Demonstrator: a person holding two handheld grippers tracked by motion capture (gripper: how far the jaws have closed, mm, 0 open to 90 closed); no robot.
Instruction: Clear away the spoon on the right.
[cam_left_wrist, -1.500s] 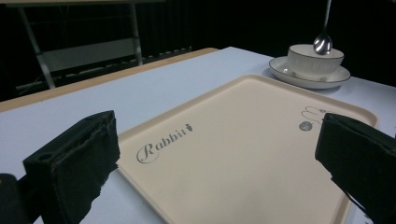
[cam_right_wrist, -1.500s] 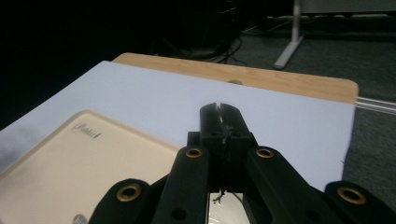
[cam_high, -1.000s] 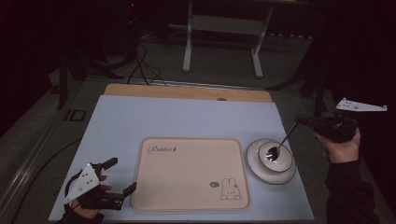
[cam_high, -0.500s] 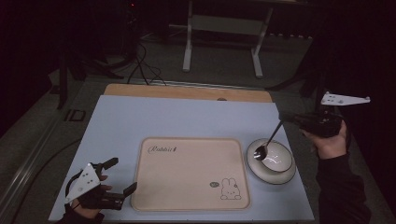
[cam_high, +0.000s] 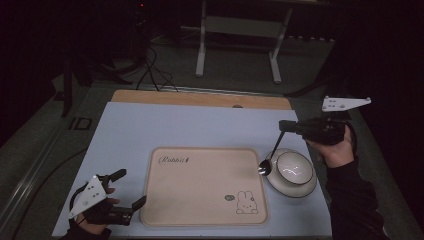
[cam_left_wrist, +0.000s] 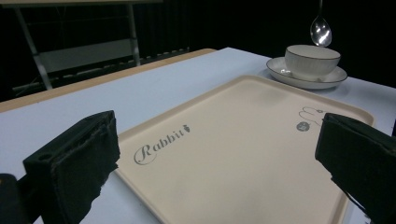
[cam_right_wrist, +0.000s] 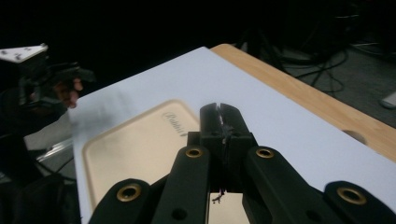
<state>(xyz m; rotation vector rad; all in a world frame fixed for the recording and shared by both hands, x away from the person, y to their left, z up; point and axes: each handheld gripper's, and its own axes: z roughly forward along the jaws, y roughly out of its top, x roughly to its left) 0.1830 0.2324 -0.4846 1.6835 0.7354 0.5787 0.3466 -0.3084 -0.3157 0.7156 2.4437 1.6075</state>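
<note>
Shiny metal spoon (cam_high: 270, 154) pinched in right tongs (cam_high: 285, 125) above round cup (cam_high: 293, 168); left tongs (cam_high: 129, 189) spread.

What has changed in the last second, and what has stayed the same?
The right gripper, shut on the spoon, has lifted it out of the cup and carried it toward the tray; the spoon's bowl now hangs over the saucer's near-tray edge. The left gripper stayed open by the tray's corner. Cup, saucer and tray did not move.
</note>
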